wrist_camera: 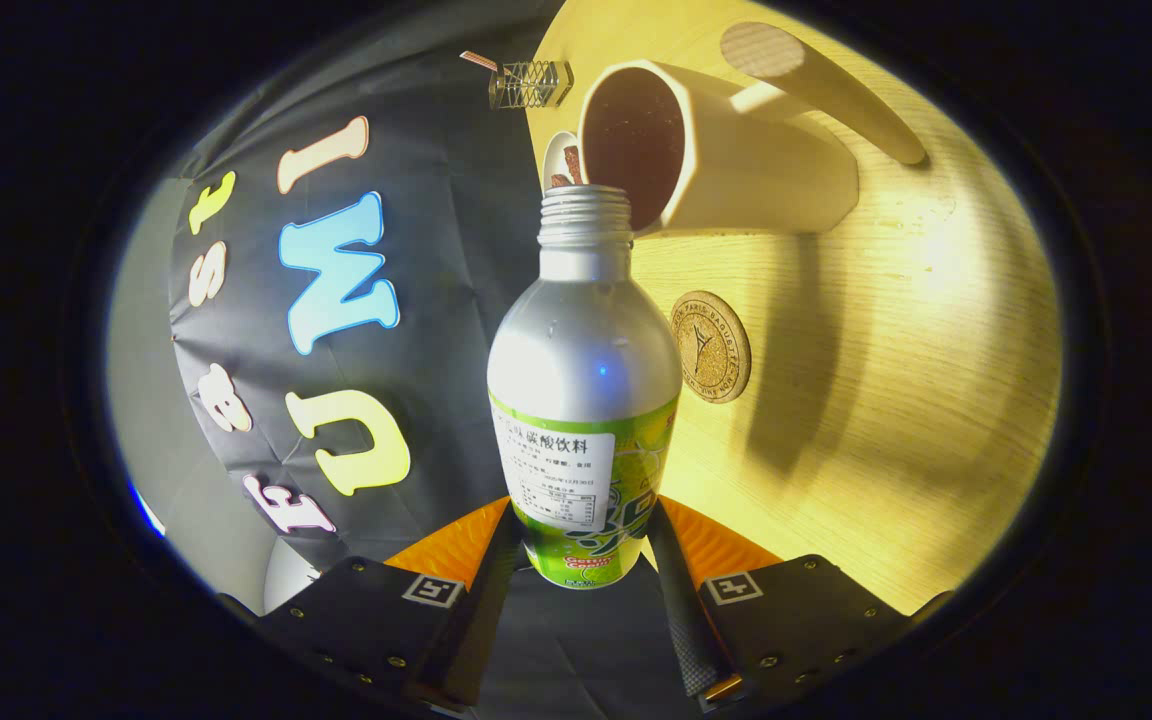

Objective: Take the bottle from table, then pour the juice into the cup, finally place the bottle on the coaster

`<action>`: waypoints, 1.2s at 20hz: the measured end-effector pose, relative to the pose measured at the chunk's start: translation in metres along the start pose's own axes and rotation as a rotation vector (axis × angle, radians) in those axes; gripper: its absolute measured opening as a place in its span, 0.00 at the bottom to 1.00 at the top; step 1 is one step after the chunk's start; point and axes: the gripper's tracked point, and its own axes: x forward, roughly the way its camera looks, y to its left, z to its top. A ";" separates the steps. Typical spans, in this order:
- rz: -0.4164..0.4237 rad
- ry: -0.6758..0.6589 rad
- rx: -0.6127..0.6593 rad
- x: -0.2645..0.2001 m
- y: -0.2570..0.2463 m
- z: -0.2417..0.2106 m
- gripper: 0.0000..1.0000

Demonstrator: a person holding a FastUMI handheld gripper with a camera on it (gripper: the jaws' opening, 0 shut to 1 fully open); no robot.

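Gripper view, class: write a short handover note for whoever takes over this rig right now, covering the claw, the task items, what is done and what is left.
Claw: shut on the juice bottle, one finger on each side of its labelled lower body.
Bottle: uncapped and tipped over, its threaded mouth at the rim of the cream cup.
Cup: on the wooden table, dark inside; whether it holds liquid is unclear.
Cork coaster: bare, on the table beside the bottle's shoulder.
Done: bottle picked up and brought to the cup.
Left: finish pouring, then set the bottle on the coaster.

Bottle (584,400): silver, green-and-white label. Cup (726,150): cream, dark inside. Coaster (711,346): tan cork, dark printed emblem. Table (916,380): pale wood grain.
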 end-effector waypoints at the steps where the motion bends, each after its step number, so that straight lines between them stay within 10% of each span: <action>1: 0.002 0.001 0.007 0.001 0.002 -0.001 0.73; 24: 0.025 0.005 0.137 0.001 0.027 0.006 0.73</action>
